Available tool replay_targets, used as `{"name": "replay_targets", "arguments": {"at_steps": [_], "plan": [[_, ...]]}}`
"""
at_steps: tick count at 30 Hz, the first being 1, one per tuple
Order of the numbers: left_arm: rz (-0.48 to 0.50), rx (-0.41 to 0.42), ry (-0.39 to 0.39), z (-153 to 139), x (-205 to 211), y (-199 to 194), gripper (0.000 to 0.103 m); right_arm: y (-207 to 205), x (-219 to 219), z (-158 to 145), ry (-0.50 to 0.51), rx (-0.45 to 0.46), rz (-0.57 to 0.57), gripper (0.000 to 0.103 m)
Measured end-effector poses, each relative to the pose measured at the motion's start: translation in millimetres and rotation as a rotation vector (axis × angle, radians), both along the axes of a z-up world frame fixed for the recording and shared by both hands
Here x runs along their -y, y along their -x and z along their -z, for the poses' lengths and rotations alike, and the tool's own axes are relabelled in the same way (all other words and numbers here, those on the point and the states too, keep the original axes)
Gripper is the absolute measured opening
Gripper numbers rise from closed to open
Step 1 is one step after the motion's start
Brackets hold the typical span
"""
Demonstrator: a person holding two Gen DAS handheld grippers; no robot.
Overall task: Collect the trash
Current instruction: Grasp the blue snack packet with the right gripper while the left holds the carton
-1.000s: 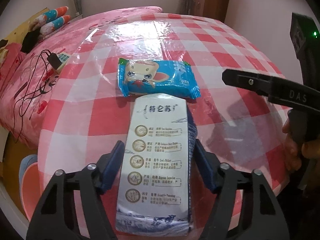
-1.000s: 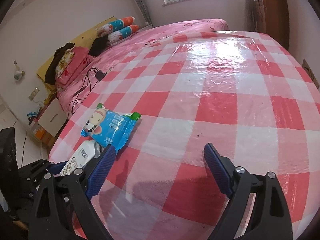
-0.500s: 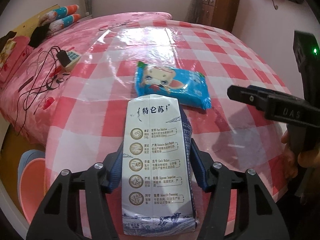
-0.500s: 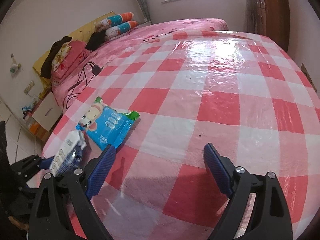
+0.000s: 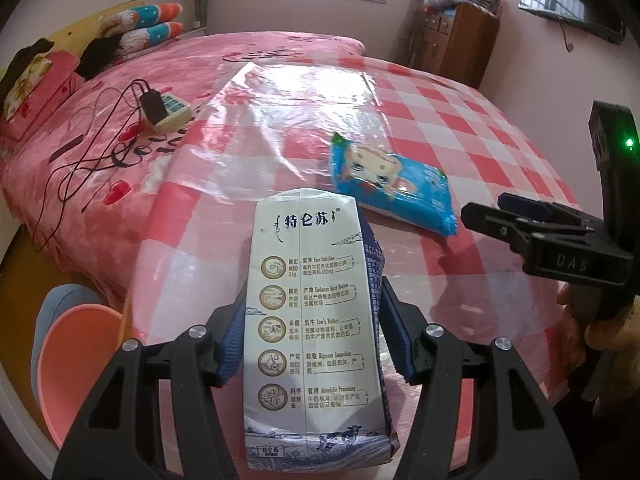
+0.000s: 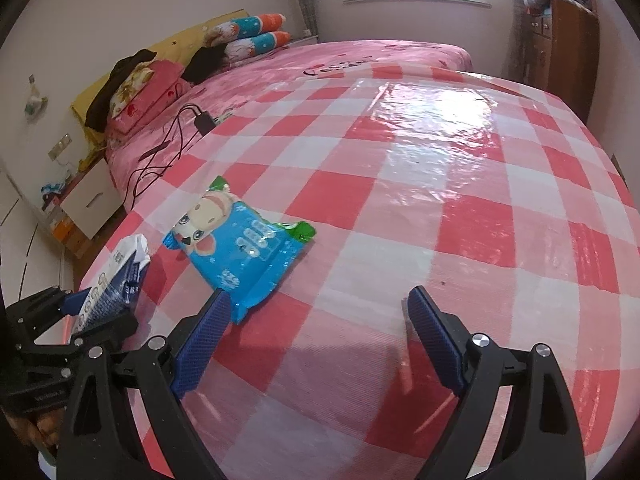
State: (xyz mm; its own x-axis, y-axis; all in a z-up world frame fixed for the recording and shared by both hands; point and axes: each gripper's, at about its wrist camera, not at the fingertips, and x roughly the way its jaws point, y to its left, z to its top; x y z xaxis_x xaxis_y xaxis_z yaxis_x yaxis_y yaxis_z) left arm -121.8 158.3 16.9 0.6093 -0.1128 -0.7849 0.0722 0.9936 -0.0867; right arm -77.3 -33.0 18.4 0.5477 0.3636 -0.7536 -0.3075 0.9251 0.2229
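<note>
A white and blue milk carton with printed text is clamped between the blue pads of my left gripper, raised off the table. The same carton shows at the left edge of the right wrist view. A blue wet-wipe pack with a cartoon animal lies flat on the red-and-white checked tablecloth, beyond the carton. My right gripper hovers open over the cloth, its left pad just near the pack's near corner, nothing between its fingers.
A pink plastic bin stands on the floor at the table's left edge. Behind the table is a pink bed with a power strip and black cables. A wooden cabinet stands at the back right.
My left gripper closed on the milk carton and lifted it, swinging toward the table's left edge; the pink bin came further into view. The right gripper shifted slightly, staying open.
</note>
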Motion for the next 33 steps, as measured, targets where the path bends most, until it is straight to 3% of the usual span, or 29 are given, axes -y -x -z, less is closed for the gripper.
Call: {"name": "replay_targets", "arguments": {"at_steps": [19,33], "plan": [[-0.066,0.023,0.069,1,-45,10,0.060,-24,-40,-11,0.002,-0.003,-0.129,0.089],[-0.078,0.023,0.105,5,-59,11,0.060,-47,-77,-3,0.096,0.005,-0.250,0.092]]}}
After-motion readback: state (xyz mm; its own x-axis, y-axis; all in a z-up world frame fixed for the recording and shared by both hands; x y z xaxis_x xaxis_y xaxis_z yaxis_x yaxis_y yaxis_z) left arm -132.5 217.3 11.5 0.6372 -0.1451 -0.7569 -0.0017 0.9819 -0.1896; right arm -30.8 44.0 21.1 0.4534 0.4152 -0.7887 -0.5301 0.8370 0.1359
